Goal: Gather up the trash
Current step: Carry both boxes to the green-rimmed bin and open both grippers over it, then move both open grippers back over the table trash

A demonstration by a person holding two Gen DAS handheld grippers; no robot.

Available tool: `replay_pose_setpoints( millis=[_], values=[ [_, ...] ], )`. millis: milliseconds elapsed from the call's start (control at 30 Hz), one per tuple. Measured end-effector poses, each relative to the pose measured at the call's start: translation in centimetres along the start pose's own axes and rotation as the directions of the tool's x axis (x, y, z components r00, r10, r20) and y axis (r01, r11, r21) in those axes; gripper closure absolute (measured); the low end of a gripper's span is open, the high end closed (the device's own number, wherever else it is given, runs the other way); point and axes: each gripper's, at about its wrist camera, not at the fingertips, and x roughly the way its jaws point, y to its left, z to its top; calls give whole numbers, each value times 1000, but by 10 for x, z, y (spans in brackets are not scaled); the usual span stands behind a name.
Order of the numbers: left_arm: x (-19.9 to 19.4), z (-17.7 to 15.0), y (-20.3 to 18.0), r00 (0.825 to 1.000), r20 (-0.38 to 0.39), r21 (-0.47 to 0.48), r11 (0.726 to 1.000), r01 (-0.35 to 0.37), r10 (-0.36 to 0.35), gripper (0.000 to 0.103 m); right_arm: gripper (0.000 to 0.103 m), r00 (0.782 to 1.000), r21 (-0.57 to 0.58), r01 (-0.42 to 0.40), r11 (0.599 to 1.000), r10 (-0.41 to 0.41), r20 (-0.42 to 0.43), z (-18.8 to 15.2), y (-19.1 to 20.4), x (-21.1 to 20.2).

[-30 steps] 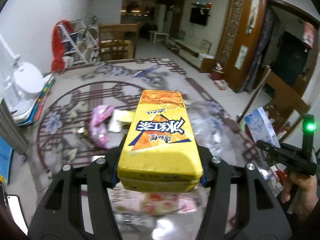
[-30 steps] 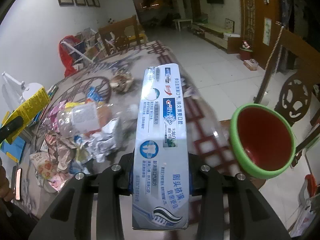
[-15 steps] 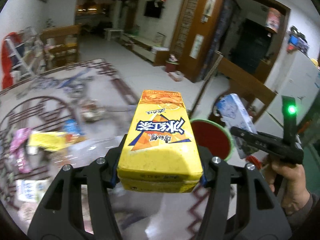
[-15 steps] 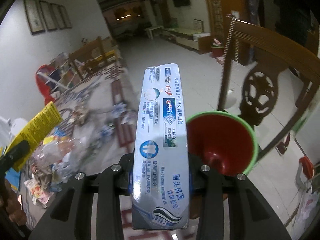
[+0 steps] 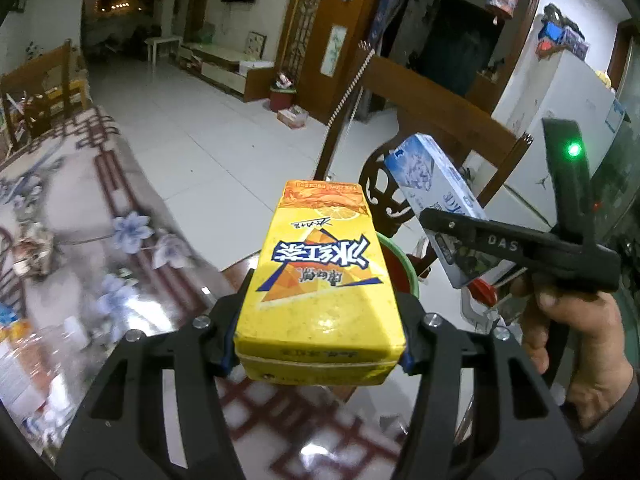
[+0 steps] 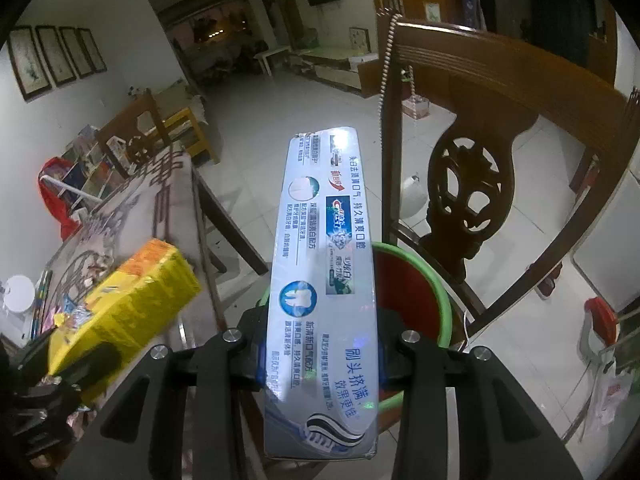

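Both boxes carried to the bin, neither dropped yet.

Largest first: the table to my left holds more litter, blurred wrappers and a bottle, so I judge plenty of collecting remains. The green-rimmed red bin sits just past the table edge, below both loads. My right gripper is clamped on the Crest toothpaste box, long axis running straight ahead along the fingers, far end over the bin's rim. My left gripper is clamped on the yellow iced-tea carton, also lengthwise forward, its front end covering most of the bin.
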Motion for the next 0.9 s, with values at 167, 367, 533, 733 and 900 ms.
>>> replay_pose_setpoints(
  millis=[167, 367, 533, 733, 900],
  values=[
    [38, 0, -12, 998, -57, 22, 1000, 5, -4, 48, 68, 999, 38, -25, 999, 26, -38, 6, -16, 22],
    [66, -3, -17, 995, -101, 28, 1000, 9, -6, 48, 68, 998, 82, -35, 996, 39, -45, 12, -23, 31],
    [75, 1, -28, 993, -119, 43, 999, 20, -15, 37, 64, 998, 82, -24, 996, 28, -57, 15, -21, 41],
    [66, -2, -20, 996, -88, 50, 999, 15, -11, 12, 23, 1000, 84, 7, 996, -6, -11, 18, -18, 35],
    [44, -10, -4, 997, -74, 41, 999, -14, 17, 7, 16, 1000, 73, 12, 997, -11, -6, 20, -11, 35]
  ],
)
